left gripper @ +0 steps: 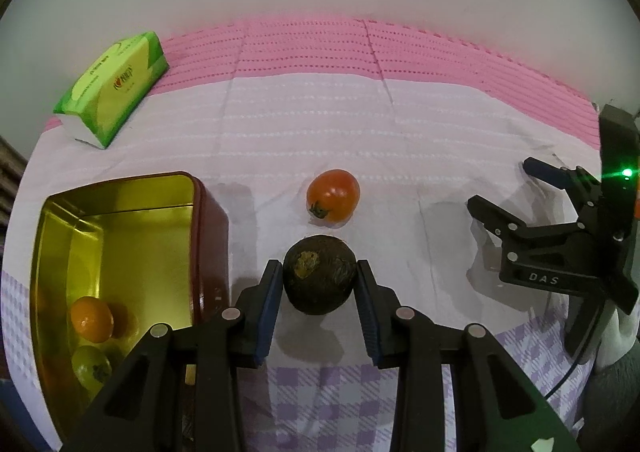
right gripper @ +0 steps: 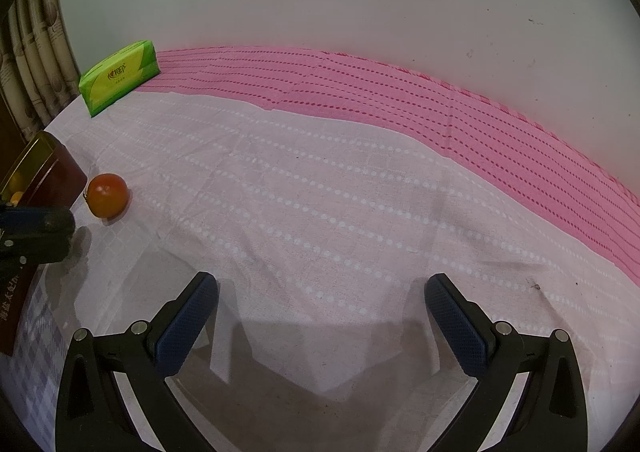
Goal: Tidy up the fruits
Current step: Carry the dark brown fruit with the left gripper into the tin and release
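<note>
My left gripper point(left gripper: 319, 266) is shut on a dark brown round fruit point(left gripper: 320, 284) with a pale scar; a blue pad presses on each side, low over the white cloth. A red-orange tomato point(left gripper: 333, 195) point(right gripper: 107, 195) lies on the cloth just beyond it. To the left stands an open gold-lined tin point(left gripper: 120, 182) point(right gripper: 52, 168) with an orange fruit point(left gripper: 92, 319) and a green fruit point(left gripper: 91, 370) inside. My right gripper point(right gripper: 322, 280) point(left gripper: 500, 183) stands open over bare cloth at the right, nothing between its fingers.
A green tissue pack point(left gripper: 112, 88) point(right gripper: 120, 78) lies at the back left by the wall. A pink cloth band point(right gripper: 440, 108) runs along the table's far edge, and a purple checked cloth point(left gripper: 320, 392) covers the near side. A curtain point(right gripper: 36, 64) hangs at the far left.
</note>
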